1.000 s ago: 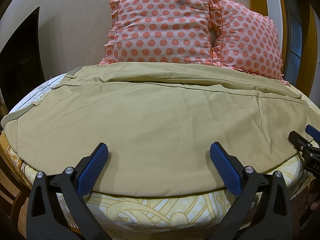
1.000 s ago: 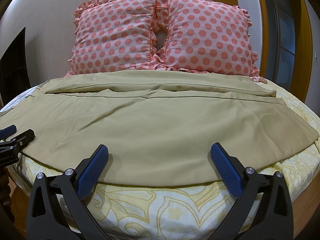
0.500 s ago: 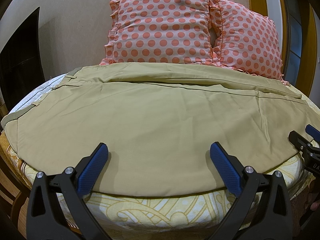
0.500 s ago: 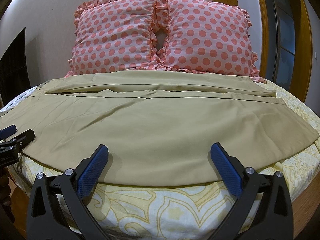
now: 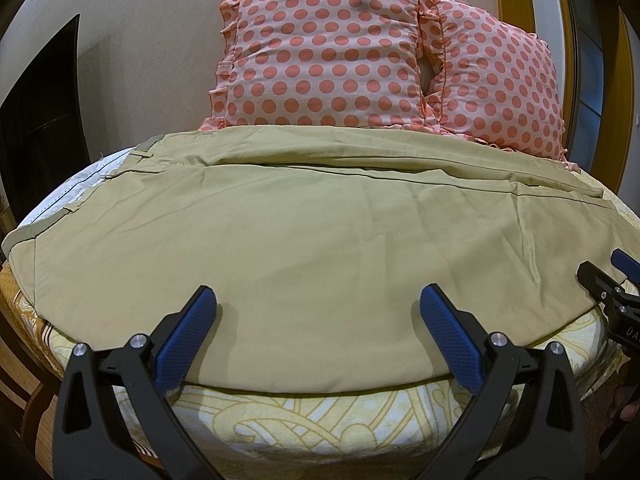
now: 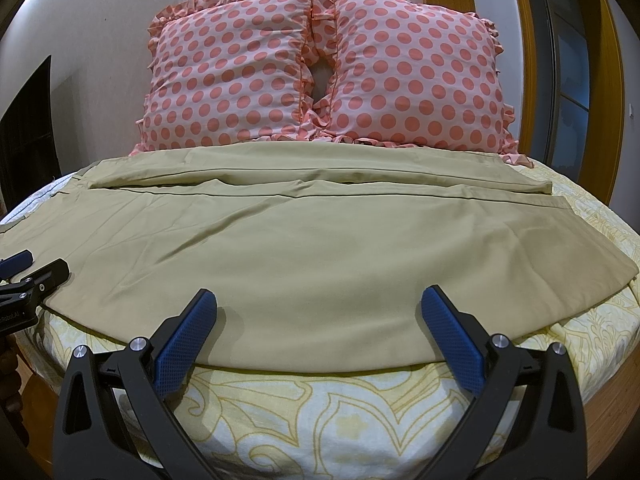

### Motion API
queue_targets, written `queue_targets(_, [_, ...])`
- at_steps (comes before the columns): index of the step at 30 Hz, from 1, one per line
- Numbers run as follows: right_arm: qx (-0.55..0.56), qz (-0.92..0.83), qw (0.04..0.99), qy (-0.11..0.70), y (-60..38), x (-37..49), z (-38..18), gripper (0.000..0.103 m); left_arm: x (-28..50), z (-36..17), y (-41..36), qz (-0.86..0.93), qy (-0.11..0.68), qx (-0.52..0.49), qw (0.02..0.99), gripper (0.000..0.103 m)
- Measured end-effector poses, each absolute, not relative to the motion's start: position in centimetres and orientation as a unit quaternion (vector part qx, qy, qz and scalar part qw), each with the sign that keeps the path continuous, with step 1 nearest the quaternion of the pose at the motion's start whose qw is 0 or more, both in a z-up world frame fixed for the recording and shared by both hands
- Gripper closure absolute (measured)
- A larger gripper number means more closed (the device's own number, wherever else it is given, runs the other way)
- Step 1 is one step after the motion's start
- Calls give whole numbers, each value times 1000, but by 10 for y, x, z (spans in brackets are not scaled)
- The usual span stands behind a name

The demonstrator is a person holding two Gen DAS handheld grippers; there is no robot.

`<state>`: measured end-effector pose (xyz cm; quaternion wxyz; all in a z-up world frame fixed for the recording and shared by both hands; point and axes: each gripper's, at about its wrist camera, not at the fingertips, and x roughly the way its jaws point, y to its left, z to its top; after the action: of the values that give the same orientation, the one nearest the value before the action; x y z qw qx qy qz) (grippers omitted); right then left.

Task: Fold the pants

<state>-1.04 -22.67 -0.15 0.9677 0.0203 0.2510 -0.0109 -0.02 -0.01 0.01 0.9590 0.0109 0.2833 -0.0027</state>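
Note:
Khaki pants [image 5: 312, 240] lie spread flat across the bed, waistband at the left [image 5: 24, 236], leg hems at the right [image 6: 560, 208]. They also fill the right wrist view [image 6: 320, 256]. My left gripper [image 5: 318, 312] is open and empty, its blue pads over the near edge of the pants toward the waist end. My right gripper [image 6: 320, 310] is open and empty over the near edge toward the leg end. Each gripper shows at the side of the other's view: the right one [image 5: 612, 284], the left one [image 6: 24, 276].
The bed has a yellow patterned sheet [image 6: 320, 412]. Two pink polka-dot pillows [image 6: 320, 72] lean against the wall behind the pants. A dark panel [image 5: 40, 120] stands at the left and a wooden frame [image 6: 608, 80] at the right.

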Motion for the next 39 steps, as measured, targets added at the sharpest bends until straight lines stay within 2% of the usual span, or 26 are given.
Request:
queue_targets(28, [17, 7, 968, 250, -231, -8, -2, 1, 1, 1, 0, -6, 287, 13, 958, 2])
queue_targets(32, [31, 19, 957, 288, -253, 9, 18, 1, 6, 6, 3, -12, 303, 11, 953, 2])
queue_targets(35, [45, -15, 962, 270, -287, 32, 49, 1, 17, 22, 15, -4, 296, -7, 955, 2])
queue_targets(39, [107, -88, 947, 291, -354, 103, 79, 1, 39, 40, 31, 24, 290, -39, 956, 2])
